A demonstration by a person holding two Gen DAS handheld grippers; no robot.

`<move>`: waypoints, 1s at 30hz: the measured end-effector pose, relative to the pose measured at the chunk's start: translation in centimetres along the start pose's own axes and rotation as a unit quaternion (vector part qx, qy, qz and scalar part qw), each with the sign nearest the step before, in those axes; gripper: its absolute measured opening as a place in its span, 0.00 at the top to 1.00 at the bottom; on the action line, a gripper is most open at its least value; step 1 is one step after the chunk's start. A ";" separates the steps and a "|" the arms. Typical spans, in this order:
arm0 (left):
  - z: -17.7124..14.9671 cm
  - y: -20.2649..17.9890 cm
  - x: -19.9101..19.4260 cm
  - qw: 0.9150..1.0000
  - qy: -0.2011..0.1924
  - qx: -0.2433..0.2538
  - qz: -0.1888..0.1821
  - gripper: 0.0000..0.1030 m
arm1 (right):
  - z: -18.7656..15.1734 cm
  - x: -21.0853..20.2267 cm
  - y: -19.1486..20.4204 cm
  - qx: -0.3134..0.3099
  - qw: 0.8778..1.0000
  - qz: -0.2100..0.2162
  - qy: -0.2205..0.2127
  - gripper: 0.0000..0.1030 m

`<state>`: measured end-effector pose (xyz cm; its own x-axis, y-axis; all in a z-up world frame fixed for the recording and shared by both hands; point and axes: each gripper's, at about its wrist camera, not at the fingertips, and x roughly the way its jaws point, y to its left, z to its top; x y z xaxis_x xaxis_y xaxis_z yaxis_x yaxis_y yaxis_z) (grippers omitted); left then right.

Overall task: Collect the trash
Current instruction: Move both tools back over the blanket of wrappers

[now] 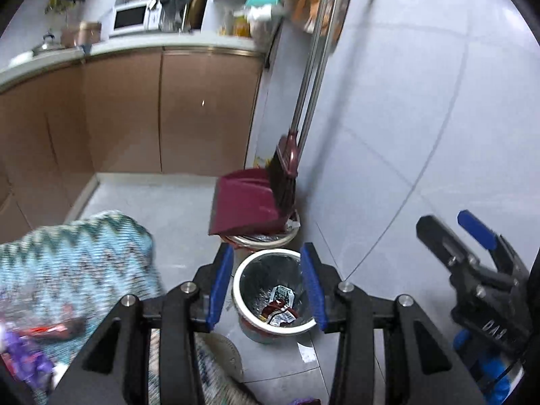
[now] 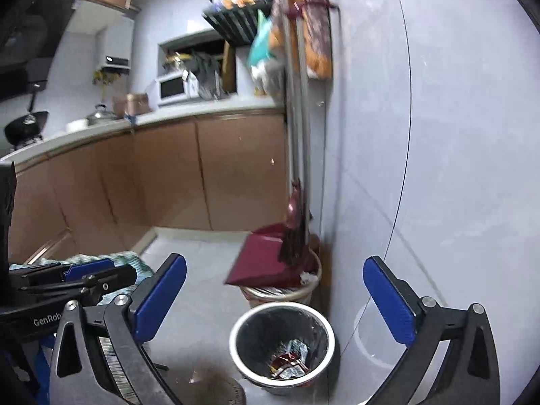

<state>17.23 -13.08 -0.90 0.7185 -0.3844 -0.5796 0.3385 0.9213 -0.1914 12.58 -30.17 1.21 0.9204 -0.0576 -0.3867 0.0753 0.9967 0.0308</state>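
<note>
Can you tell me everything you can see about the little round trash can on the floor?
The trash can is a small round bin with a white rim and a shiny dark liner inside. It stands upright and uncovered on the grey tiled floor, close beside the pale wall. At its bottom lie crumpled wrappers, red, white and silvery. Just behind it stands another bin with a maroon dustpan resting on top. Nothing grips or touches the can.

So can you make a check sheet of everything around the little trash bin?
Surface: grey tiled floor, patterned cloth at left.
Job's things: lined trash bin holding wrappers; more wrappers on the cloth.
Clutter: maroon dustpan and broom resting on a second bin.
Grippers: left gripper open, empty; right gripper wide open, empty.
Cables: nothing seen.
Surroundings: brown cabinets, microwave, grey wall.
</note>
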 end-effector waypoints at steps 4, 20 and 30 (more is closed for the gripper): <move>-1.1 1.4 -5.9 1.000 -0.027 0.008 0.012 0.54 | 1.1 -5.2 2.5 -0.012 0.999 0.025 -0.024 0.00; -10.9 13.9 -21.8 0.989 -0.074 -0.018 0.126 0.37 | -0.3 -13.2 12.3 -0.039 0.983 0.178 -0.005 0.00; -17.6 25.9 -25.3 0.969 -0.037 -0.121 0.214 0.37 | -4.2 -10.5 17.3 -0.049 0.962 0.260 0.071 0.00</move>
<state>-2.92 21.52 -5.15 0.8059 0.0403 -0.5907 -0.1452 0.9807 -0.1311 2.63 -12.06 1.96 0.7613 0.4522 -0.4647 -0.4248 0.8893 0.1694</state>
